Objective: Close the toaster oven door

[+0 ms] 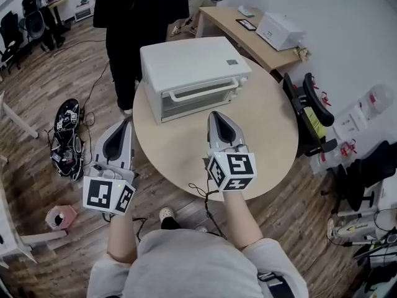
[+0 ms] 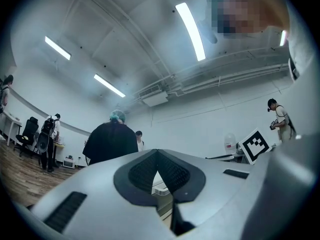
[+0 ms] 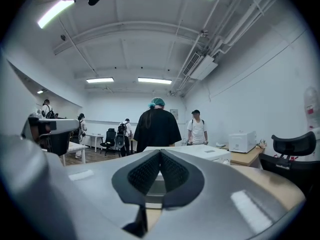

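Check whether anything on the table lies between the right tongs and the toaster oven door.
Nothing visible does. Only bare table lies between the right tongs, which are shut and empty, and the toaster oven door. The door already looks closed against the oven body.

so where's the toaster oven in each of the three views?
Head view: toaster oven at top centre, on the round table.
Left gripper view: only a sliver low centre, through the slit under the left claw tips.
Right gripper view: centre, its top showing just right of the right claw.
Shared landmark: the person in black standing behind it.
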### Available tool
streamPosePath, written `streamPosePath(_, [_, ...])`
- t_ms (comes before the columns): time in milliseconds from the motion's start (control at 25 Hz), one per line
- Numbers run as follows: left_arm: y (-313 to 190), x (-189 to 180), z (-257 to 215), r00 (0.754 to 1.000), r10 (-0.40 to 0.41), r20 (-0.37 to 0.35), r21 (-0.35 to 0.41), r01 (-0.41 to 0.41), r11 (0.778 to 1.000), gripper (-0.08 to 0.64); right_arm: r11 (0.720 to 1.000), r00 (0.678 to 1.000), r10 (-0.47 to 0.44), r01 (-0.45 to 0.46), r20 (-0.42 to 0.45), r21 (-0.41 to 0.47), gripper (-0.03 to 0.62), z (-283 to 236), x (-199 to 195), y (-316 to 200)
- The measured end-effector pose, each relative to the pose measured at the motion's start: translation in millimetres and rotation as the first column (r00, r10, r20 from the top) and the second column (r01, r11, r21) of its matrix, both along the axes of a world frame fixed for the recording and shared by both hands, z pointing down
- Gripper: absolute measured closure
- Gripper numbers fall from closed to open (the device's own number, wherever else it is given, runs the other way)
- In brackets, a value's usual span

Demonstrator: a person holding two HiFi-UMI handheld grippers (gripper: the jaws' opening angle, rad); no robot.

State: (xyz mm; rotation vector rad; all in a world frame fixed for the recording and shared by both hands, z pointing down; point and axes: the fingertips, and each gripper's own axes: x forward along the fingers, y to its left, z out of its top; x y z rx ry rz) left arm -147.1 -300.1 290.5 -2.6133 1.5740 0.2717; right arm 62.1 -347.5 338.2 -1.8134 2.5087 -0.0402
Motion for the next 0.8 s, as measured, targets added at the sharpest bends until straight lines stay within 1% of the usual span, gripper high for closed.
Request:
streamPosePath(240, [17.6,13.6,-7.9,1.000,-0.004,0.008,0.016,0.004,1.000,0.554,0.999,1.000,0.008,-0.008,0.004,0.054,0.581,-25.3,21.1,27.8])
streamPosePath(480, [37.2,27.2,-17.0,1.000,-0.011,0.011,0.037,0.011,0.999,0.554,0.996,1.000,0.017,-0.018,0.015,0.085,0.581,-41.9,43.6,53.6])
streamPosePath(800, [63.9,39.9,-25.4,1.000,-0.027,0.002,0.058,0.027,0.998,0.554,0.992,1.000,0.024,-0.025,0.008,0.127,0.581,-59.2,65.8,86.6])
